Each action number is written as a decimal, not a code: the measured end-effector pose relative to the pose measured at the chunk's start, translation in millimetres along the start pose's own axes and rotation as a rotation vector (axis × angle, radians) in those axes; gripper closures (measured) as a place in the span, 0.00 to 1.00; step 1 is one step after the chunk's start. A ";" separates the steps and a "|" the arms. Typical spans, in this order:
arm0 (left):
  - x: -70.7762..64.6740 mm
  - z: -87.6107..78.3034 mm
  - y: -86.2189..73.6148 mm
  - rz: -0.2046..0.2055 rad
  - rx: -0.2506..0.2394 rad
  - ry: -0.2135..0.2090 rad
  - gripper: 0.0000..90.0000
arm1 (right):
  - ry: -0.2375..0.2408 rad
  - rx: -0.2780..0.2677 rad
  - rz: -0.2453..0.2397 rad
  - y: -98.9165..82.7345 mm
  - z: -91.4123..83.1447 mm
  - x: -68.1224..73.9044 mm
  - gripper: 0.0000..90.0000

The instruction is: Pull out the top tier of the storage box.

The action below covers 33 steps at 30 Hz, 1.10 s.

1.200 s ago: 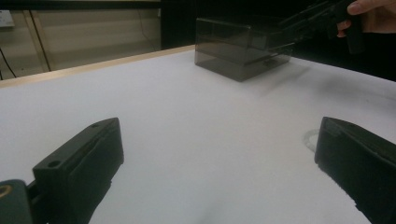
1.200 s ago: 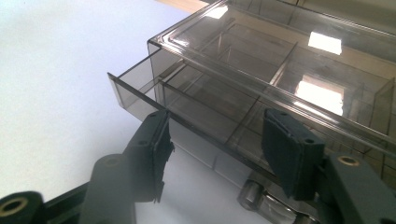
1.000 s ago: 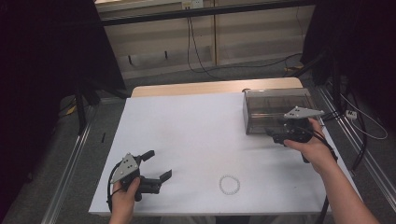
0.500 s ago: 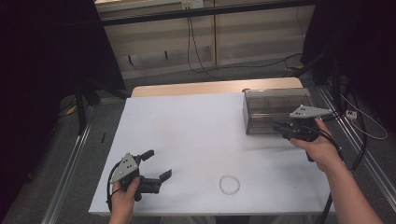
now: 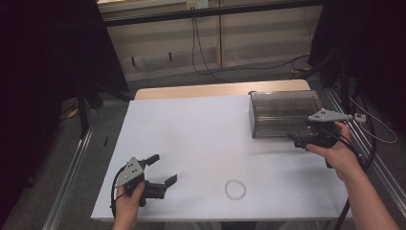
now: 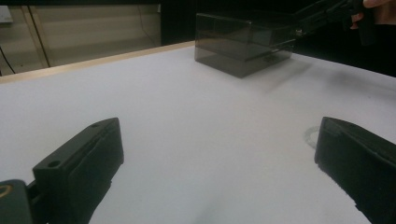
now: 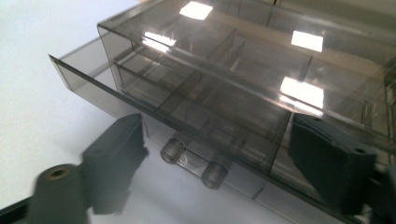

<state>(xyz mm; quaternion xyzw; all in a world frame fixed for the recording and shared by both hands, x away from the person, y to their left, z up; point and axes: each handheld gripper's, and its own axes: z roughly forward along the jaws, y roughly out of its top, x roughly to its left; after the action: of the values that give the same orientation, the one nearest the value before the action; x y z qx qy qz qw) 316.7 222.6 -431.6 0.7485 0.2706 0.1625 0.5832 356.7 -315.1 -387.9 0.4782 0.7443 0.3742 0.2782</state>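
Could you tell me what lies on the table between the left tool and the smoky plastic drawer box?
In the high view, bare white table separates the left tool from the drawer box; the bead ring lies off to the side.

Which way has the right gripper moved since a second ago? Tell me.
Yes: the right gripper has backed toward the person, away from the clear drawer box, its fingers just opening.

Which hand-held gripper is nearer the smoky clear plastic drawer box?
Right. The right hand-held gripper sits at the smoky clear plastic drawer box, jaws open astride its handle; the left hand-held gripper hovers far across the table.
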 end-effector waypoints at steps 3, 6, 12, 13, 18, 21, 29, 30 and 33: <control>-0.3 0.5 -0.1 -0.003 -0.004 -0.001 0.02 | 0.002 0.040 -0.007 -1.5 5.8 1.5 0.15; 0.8 -0.8 0.0 0.002 -0.004 0.003 0.02 | -0.015 0.056 -0.016 -1.3 12.0 3.6 0.15; 2.7 -2.4 -0.9 -0.004 -0.007 0.006 0.02 | -0.032 0.079 -0.032 -2.5 16.9 3.2 0.16; 2.7 -2.5 -0.9 -0.006 -0.008 0.006 0.02 | -0.031 0.078 -0.032 -2.5 17.1 2.7 0.18; 1.9 -3.1 0.1 -0.002 -0.007 0.007 0.02 | -0.027 0.081 -0.084 -2.3 11.5 -0.5 0.28; 1.8 -2.7 0.0 -0.001 -0.007 0.007 0.02 | -0.031 0.089 -0.116 -1.3 7.6 1.8 0.30; 2.0 -4.3 1.3 -0.001 -0.011 0.009 0.02 | -0.026 0.096 -0.154 -2.1 -1.5 2.1 0.33; 1.8 -4.3 1.4 -0.003 -0.013 0.009 0.02 | -0.025 0.097 -0.154 -2.7 -2.2 2.1 0.33; 1.1 -4.3 2.1 -0.002 -0.017 0.009 0.02 | -0.020 0.092 -0.152 -4.5 -3.9 2.5 0.33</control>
<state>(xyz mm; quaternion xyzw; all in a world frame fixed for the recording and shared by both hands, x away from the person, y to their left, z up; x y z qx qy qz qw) 315.6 226.2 -428.5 0.7425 0.2727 0.1677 0.5883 350.4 -315.0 -389.5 0.4362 0.7920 0.3125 0.2911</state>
